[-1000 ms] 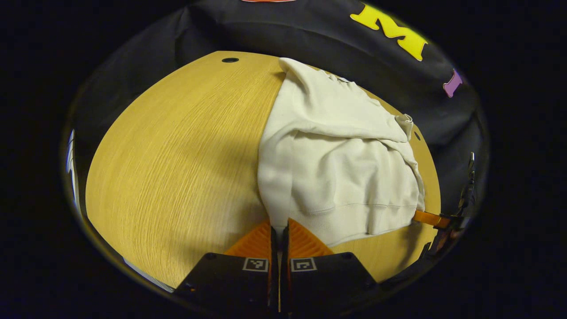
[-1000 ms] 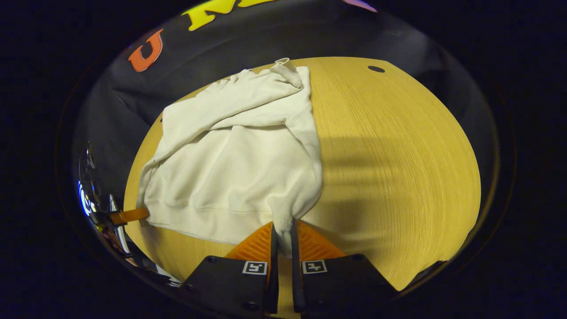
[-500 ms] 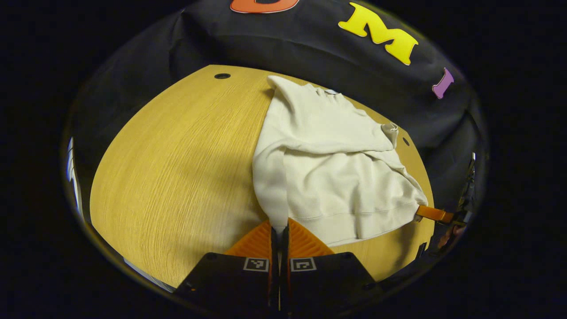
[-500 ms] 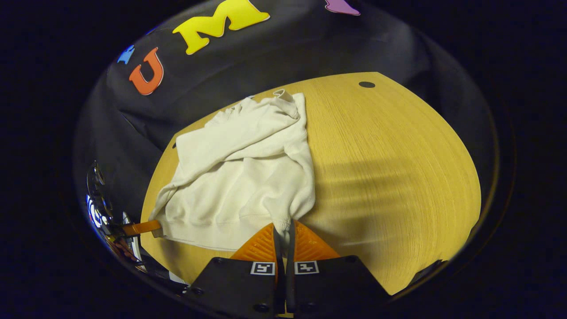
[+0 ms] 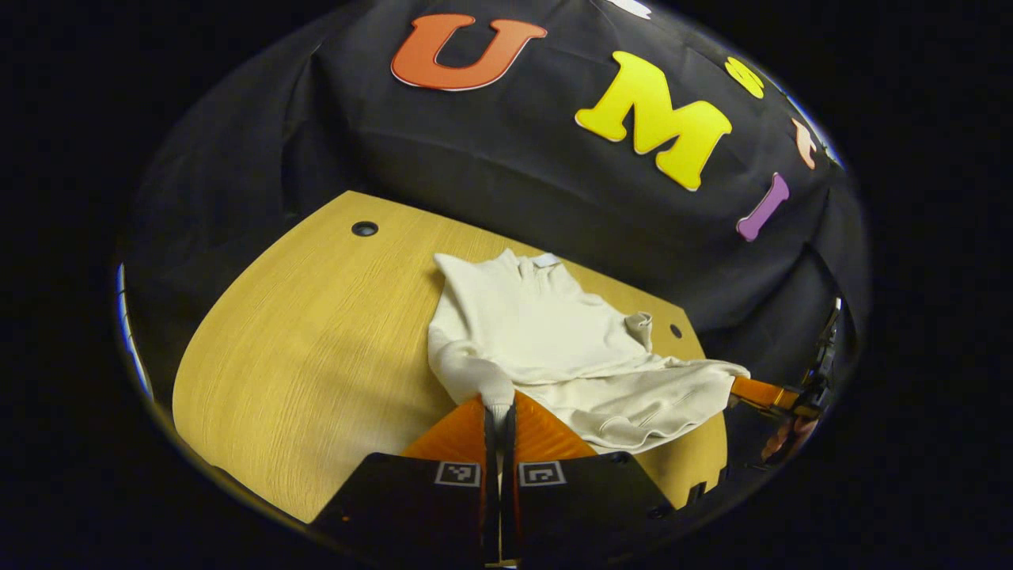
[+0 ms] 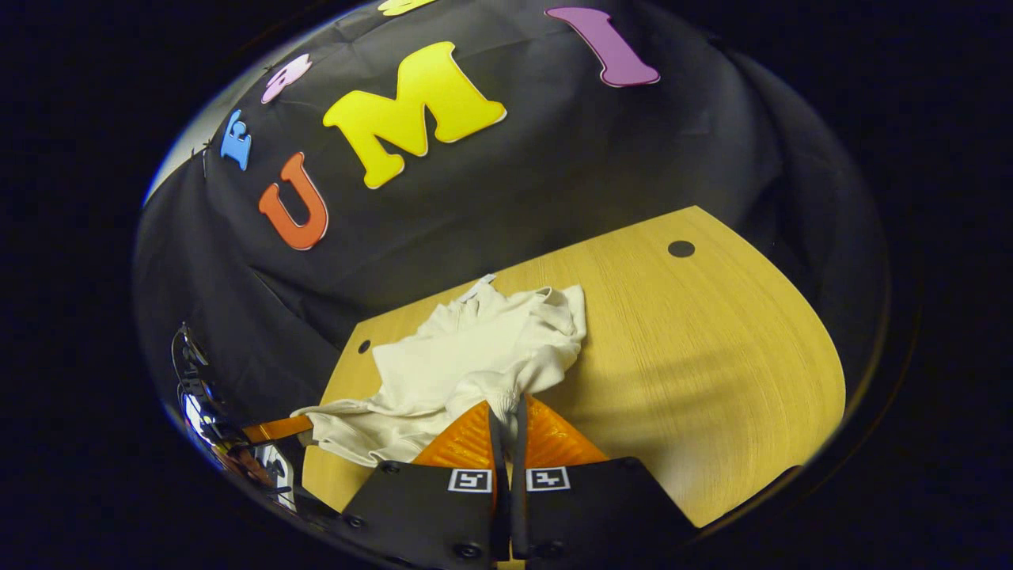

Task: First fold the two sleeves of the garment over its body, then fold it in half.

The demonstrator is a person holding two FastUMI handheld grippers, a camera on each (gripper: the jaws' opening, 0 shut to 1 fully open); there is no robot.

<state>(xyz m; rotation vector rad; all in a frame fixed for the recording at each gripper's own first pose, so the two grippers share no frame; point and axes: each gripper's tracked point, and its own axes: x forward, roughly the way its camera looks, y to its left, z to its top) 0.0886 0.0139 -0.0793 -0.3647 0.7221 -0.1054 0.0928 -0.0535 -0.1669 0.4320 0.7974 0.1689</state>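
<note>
Cream-white and soft, the long-sleeved fleece sweatshirt [image 5: 546, 348] lies toward the back edge of the light wooden tabletop [image 5: 301, 340], with its sleeves already folded over its body and its ribbed hem raised off the wood toward you. On the left, your left gripper [image 5: 498, 416] is clamped tight on one hem corner, both fingers pressing the cloth between them. In the left gripper view the collar sits near the back edge, and a small round hole [image 5: 365, 229] shows by the far left corner of the tabletop. Moving right across the lifted hem, your right gripper [image 5: 752, 389] pinches the other hem corner at the tabletop's right edge, with part of your hand [image 5: 787, 435] just behind it. In the right gripper view those fingers [image 6: 546, 435] close on a bunched fold of the sweatshirt, and the left gripper holds the far corner at the picture's left side.
</note>
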